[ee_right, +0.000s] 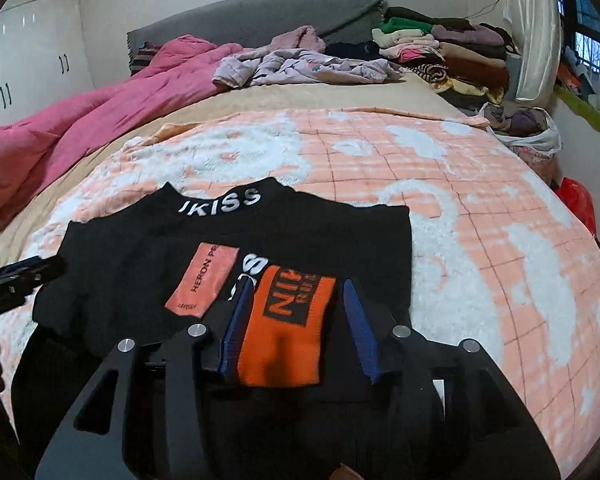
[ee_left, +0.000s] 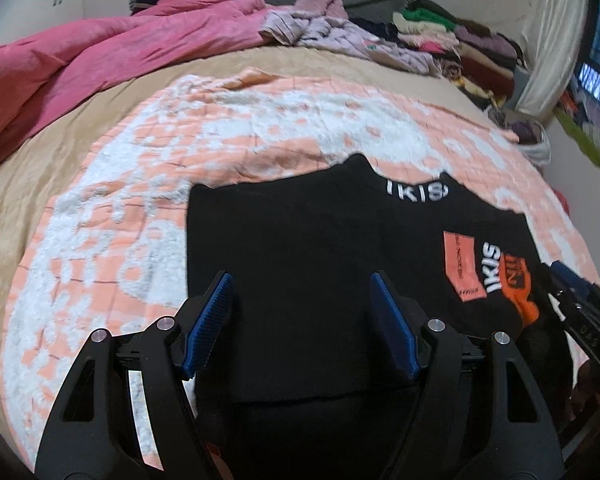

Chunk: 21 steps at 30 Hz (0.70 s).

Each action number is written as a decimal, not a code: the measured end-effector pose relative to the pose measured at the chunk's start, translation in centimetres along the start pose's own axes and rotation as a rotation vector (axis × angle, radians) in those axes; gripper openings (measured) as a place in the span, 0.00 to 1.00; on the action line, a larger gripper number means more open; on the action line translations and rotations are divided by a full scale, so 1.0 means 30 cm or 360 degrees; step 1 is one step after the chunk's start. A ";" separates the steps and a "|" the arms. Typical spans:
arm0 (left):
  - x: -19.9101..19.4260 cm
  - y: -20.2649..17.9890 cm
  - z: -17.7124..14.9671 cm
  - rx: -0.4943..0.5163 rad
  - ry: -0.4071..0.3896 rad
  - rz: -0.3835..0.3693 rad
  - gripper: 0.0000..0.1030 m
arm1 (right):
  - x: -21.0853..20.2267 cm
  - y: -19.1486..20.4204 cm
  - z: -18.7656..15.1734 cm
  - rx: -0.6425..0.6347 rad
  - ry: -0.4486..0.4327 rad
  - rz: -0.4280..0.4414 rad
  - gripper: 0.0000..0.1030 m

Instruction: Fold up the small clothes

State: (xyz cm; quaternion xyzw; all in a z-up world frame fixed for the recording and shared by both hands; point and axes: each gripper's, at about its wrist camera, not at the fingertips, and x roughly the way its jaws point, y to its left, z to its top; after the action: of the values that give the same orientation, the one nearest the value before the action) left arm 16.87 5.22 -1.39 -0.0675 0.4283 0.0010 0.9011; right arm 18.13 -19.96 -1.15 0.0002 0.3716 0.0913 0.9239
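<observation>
A black top with white "IKISS" lettering on the collar lies flat on the peach and white blanket, its sides folded in. My left gripper hovers open over the top's left half, with nothing between its blue pads. In the right wrist view the same top shows a pink patch and an orange printed cuff. My right gripper stands open around that cuff; the left pad is close to it and a gap shows at the right pad. Each gripper's tip shows at the edge of the other's view.
A pink quilt is bunched at the back left, with crumpled lilac clothes beside it. Several folded garments are stacked at the back right. A grey headboard, a stuffed plastic bag and white wardrobe doors surround the bed.
</observation>
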 end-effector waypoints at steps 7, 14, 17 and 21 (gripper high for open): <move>0.070 -0.008 -0.044 0.0063 0.0138 0.0011 0.61 | -0.012 0.096 -0.022 -0.0124 0.0036 0.0113 0.45; 0.080 0.002 -0.060 0.0077 0.0147 -0.0003 0.61 | -0.015 0.209 -0.023 -0.0242 0.0069 0.0253 0.45; 0.079 0.003 -0.063 0.0078 0.0143 -0.0008 0.61 | 0.003 0.230 -0.026 -0.0294 0.0095 0.0245 0.45; 0.078 0.005 -0.064 0.0078 0.0140 -0.0013 0.61 | 0.065 0.211 -0.053 -0.0339 0.0210 0.0120 0.45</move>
State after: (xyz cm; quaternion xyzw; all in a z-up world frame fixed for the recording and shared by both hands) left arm 16.87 4.99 -4.42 -0.0472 0.4671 -0.0163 0.8828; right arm 17.36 -13.52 -3.23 -0.0899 0.4194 0.1646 0.8882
